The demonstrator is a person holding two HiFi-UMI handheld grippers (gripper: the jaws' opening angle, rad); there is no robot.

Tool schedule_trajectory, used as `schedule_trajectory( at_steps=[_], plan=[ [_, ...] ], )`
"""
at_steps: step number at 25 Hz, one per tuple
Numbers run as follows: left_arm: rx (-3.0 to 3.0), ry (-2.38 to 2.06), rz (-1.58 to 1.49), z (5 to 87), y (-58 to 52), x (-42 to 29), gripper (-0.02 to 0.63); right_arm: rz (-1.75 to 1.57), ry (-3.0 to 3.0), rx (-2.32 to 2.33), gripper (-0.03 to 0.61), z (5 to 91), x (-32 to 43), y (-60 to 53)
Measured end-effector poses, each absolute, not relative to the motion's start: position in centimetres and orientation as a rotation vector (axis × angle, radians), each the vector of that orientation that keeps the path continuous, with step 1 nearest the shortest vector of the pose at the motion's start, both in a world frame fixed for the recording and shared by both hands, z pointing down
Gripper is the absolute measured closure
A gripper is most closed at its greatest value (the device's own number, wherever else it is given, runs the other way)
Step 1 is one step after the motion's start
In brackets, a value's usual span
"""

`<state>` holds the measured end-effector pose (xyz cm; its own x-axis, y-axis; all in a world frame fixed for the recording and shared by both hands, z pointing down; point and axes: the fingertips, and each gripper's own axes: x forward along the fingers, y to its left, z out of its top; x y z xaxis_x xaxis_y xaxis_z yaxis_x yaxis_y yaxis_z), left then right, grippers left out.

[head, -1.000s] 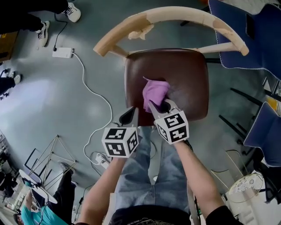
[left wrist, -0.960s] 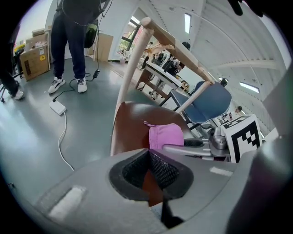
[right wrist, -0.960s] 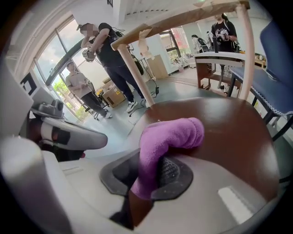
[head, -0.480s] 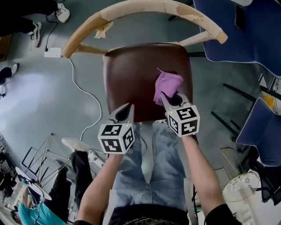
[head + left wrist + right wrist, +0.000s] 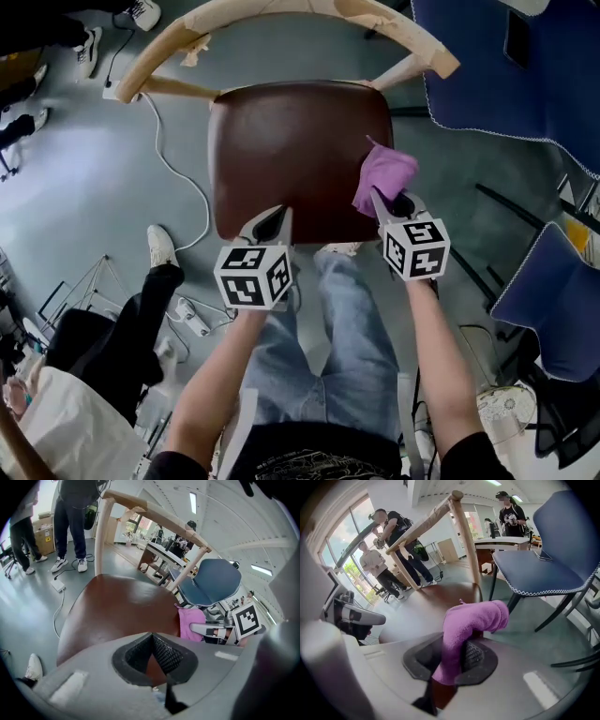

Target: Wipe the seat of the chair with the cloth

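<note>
Purple cloth (image 5: pixel 384 176), clenched in the right gripper (image 5: pixel 382 199), has slid from the middle to the right edge of the brown seat (image 5: pixel 281 141), so wiping looks well underway; left gripper (image 5: pixel 272 223) is closed and empty.

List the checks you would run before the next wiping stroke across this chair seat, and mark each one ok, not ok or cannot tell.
1. Cloth held: the right gripper is shut on the purple cloth. Ok.
2. Cloth pressed on the seat: it sits at the seat's right edge, but contact does not show. Cannot tell.
3. Seat free of loose things: only bare brown surface shows. Ok.
4. Left gripper out of the way: shut, empty, at the seat's front edge, apart from the cloth. Ok.
5. Room on the right: the blue chair stands apart from the cloth. Ok.
</note>
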<state>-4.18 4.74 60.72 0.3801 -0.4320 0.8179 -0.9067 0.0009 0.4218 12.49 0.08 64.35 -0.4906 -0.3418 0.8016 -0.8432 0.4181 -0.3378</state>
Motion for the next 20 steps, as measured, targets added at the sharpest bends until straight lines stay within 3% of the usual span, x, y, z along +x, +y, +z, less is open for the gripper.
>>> schedule_trajectory(
  at_steps=[10,20],
  plan=[
    [1.558,-1.274,0.566,59.7,6.1,-3.7,0.620,0.986,-2.086,0.917,0.514,62.2,12.4,0.0],
    [1.541,-1.318,0.592,58.4,9.4,-13.8,0.620,1.051,-2.239,0.838,0.515,58.0,-3.1,4.5]
  ],
)
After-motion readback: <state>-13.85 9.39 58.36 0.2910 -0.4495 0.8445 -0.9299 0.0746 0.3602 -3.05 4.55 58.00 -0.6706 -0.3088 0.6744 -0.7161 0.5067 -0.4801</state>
